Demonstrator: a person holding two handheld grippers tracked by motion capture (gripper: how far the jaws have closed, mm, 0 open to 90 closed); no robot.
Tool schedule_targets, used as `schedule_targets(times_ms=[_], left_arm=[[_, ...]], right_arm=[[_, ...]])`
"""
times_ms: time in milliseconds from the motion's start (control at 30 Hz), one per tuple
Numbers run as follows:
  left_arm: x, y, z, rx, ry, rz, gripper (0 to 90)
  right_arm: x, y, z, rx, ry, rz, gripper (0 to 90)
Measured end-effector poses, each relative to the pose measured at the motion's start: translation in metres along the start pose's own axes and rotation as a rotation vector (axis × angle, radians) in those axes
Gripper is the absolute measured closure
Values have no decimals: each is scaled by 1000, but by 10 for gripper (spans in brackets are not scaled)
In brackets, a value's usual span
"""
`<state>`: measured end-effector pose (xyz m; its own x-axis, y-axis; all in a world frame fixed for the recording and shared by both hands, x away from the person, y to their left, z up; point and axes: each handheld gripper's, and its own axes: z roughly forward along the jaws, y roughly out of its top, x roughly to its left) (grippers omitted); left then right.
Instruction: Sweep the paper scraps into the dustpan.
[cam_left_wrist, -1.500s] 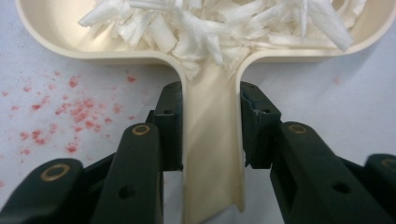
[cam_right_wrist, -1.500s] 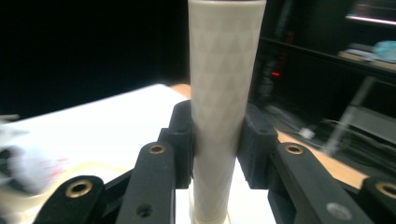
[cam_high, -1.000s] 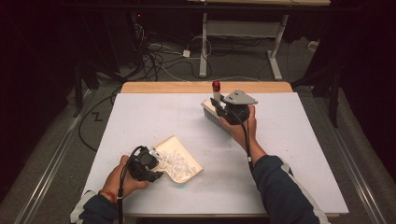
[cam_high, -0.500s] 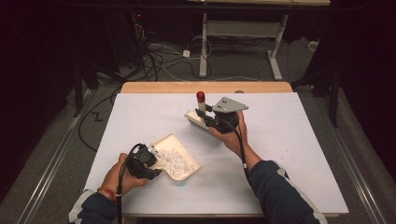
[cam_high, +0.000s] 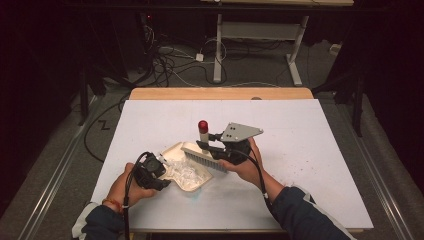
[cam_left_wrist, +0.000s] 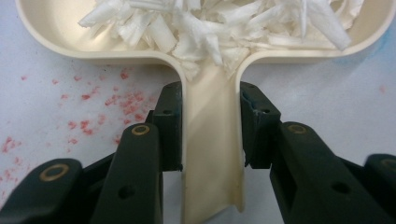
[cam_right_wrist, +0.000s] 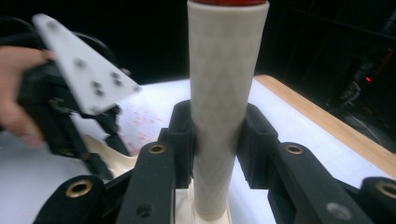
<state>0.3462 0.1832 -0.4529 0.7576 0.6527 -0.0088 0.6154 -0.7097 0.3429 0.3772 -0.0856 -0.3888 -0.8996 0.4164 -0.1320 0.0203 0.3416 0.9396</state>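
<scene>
A person at a white-topped table (cam_high: 310, 150) works two hand-held black two-jaw grippers over a cream plastic dustpan (cam_high: 192, 179) heaped with white shredded scraps (cam_high: 186, 172). The left gripper (cam_high: 159, 172), near the table's front-left corner, has its jaws closed tight on the dustpan's flat cream handle (cam_left_wrist: 212, 154); in the left gripper view both black pads (cam_left_wrist: 172, 126) press against the handle's sides, and the scraps (cam_left_wrist: 219, 23) crowd the pan's tray right down to the neck of the handle. The pan lies flat on the tabletop, a little left of centre and close to the front edge. Faint red specks (cam_left_wrist: 116, 100) dot the white surface beside the handle.

The right gripper (cam_high: 210, 146) is clamped on the cream handle (cam_right_wrist: 227, 107) of a hand brush (cam_high: 202, 156) with a red cap (cam_high: 203, 125), which stands upright above the jaws. In the high view the brush's pale bristle head sits at the far rim of the dustpan, over the scraps; whether the bristles touch the pan cannot be made out. A grey three-cornered plate (cam_high: 241, 132) tops the right gripper. A strip of bare wood (cam_high: 220, 93) runs along the table's far edge.
</scene>
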Motion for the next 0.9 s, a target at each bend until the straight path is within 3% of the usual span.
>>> schedule_targets(times_ms=[167, 333, 433, 667, 900], left_arm=[[0, 0, 0, -5, -1, -7, 633], [1, 0, 1, -8, -3, -4, 633], [2, 0, 1, -10, 3, -9, 633], [4, 0, 0, -30, 10, -25, 633], [6, 0, -2, -44, 25, -52, 633]], right_arm=[[1, 7, -13, -42, 3, -3, 701], [-4, 7, -30, -55, -46, 18, 701], [-6, 7, -45, -50, -72, 5, 701], [-15, -2, -84, -19, -109, 57, 701], [-21, -8, -124, 4, -149, 65, 700]])
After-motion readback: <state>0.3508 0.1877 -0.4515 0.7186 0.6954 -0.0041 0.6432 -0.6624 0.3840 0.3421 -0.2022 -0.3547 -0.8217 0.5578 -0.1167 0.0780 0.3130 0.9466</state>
